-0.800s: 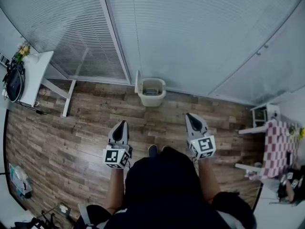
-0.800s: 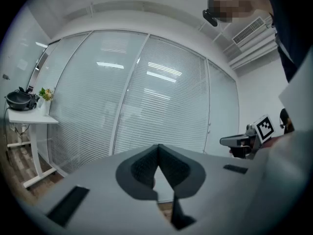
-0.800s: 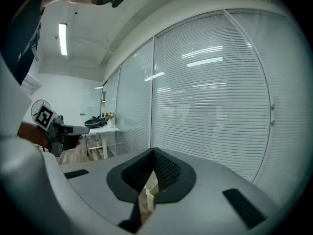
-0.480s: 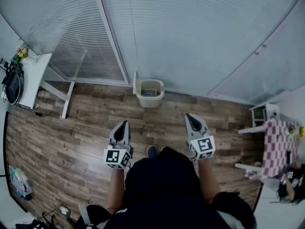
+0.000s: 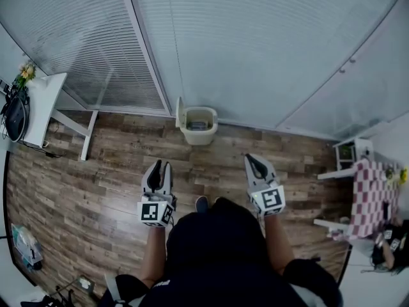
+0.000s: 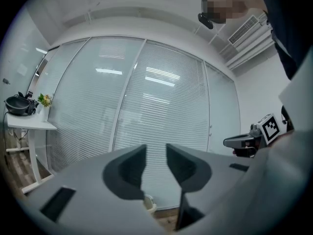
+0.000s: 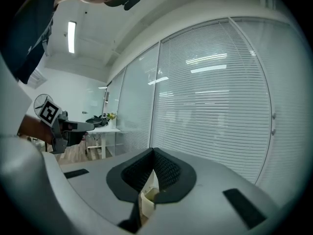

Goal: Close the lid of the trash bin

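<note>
A small cream trash bin (image 5: 200, 126) stands on the wood floor against the glass wall, its lid (image 5: 179, 112) upright on the left side. Both grippers hover over the floor well short of it. My left gripper (image 5: 158, 170) holds its jaws a narrow gap apart with nothing between them; through that gap in the left gripper view (image 6: 156, 150) the bin (image 6: 148, 203) shows small and far off. My right gripper (image 5: 253, 161) is shut and empty. In the right gripper view (image 7: 153, 154) the bin (image 7: 148, 198) peeks from below the closed jaws.
A white desk (image 5: 46, 100) with a black bag (image 5: 15, 115) and flowers stands at the far left. A table with a checkered cloth (image 5: 369, 197) is at the right. Blinds behind glass (image 5: 255, 56) close off the far side. A packet (image 5: 25, 243) lies on the floor at left.
The left gripper's jaws have parted slightly; before, they looked closed to one tip. Both grippers and the bin sit slightly further left and higher in the head view.
</note>
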`<state>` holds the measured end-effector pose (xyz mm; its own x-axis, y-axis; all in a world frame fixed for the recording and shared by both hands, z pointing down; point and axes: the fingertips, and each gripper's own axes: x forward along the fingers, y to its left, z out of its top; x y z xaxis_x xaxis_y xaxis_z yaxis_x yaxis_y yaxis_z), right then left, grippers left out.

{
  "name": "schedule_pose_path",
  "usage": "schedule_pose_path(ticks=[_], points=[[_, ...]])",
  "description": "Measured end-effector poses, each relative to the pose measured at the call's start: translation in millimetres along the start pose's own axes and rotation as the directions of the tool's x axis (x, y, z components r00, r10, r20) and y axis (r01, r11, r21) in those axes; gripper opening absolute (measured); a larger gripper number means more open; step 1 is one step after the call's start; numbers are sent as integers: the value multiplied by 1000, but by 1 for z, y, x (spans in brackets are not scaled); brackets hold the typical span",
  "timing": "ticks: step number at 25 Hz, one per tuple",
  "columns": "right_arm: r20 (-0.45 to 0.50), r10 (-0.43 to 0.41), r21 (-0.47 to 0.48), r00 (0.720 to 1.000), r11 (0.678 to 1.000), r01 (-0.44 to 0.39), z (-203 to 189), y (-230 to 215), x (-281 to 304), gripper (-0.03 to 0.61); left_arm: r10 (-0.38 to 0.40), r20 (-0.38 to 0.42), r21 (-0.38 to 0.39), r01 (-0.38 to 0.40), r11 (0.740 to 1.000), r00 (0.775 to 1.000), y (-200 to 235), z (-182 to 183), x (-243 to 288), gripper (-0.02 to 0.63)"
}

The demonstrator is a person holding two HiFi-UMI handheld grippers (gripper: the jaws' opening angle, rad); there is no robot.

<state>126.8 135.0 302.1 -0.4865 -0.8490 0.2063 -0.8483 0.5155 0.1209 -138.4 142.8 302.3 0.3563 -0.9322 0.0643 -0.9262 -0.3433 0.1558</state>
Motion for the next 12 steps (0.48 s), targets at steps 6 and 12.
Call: schedule_pose_path(ticks=[6,12], points=[[16,4,45,1000,999,-5,-3,-4,4,3,2,-23,21,-1,1000,1000,-2,-7,2,270],[16,1,74,1000,997,-2,-3,-5,6,3,36,-24,0,-36,999,999,4,-8,-4,281]])
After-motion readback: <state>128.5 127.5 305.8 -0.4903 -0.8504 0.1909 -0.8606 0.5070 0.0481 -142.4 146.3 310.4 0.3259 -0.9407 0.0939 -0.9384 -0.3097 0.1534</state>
